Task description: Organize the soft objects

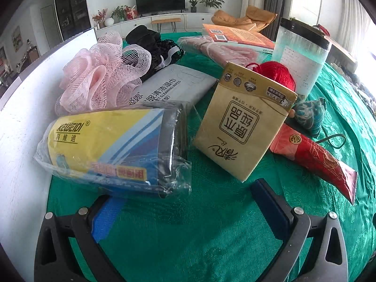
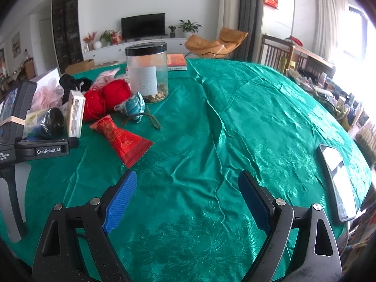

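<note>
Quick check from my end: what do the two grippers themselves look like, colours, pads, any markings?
Both are black plastic two-finger frames with triangular cut-outs and silver pivot bolts. The right gripper has ribbed blue pads. The left gripper has similar blue pads; in the right view its dark body reads "GenRobot.AI" in white.

Table under wrinkled green satin cloth (image 2: 235, 122). On it: pink mesh bath pouf (image 1: 101, 70), grey wet-wipes pack (image 1: 174, 87), upright tan tissue pack (image 1: 244, 122), red yarn balls (image 2: 105, 98), clear black-lidded jar (image 2: 148, 70), red foil pouch (image 2: 124, 141), dark tablet (image 2: 336, 178).
</note>
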### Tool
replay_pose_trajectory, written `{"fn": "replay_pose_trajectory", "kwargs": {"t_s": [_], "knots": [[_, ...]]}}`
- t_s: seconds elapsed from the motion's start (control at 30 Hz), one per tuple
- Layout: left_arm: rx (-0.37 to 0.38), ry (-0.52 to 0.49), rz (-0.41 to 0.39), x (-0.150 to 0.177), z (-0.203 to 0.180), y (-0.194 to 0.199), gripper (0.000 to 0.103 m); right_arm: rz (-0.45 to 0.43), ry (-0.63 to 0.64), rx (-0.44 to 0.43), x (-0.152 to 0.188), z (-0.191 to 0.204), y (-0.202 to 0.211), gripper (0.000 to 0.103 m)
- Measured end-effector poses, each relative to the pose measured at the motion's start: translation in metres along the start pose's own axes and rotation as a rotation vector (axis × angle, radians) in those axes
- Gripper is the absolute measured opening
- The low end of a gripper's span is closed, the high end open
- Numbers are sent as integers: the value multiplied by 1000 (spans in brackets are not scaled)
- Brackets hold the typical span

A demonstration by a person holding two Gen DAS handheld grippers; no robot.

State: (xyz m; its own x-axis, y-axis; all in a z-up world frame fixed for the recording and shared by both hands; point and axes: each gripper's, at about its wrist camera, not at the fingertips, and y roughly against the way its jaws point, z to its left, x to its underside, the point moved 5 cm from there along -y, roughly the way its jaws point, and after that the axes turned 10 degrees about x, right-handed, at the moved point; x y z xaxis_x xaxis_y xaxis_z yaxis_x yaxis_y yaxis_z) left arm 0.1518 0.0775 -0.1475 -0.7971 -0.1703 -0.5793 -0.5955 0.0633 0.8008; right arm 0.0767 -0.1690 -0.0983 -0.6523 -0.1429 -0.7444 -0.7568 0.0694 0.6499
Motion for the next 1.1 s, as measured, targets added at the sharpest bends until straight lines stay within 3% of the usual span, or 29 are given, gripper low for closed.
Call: {"fn": "replay_pose_trajectory", "kwargs": {"t_s": [1.1], "knots": [[-1, 0, 0, 0, 0, 0, 103, -7, -45, -8, -1, -13, 2, 90]]}}
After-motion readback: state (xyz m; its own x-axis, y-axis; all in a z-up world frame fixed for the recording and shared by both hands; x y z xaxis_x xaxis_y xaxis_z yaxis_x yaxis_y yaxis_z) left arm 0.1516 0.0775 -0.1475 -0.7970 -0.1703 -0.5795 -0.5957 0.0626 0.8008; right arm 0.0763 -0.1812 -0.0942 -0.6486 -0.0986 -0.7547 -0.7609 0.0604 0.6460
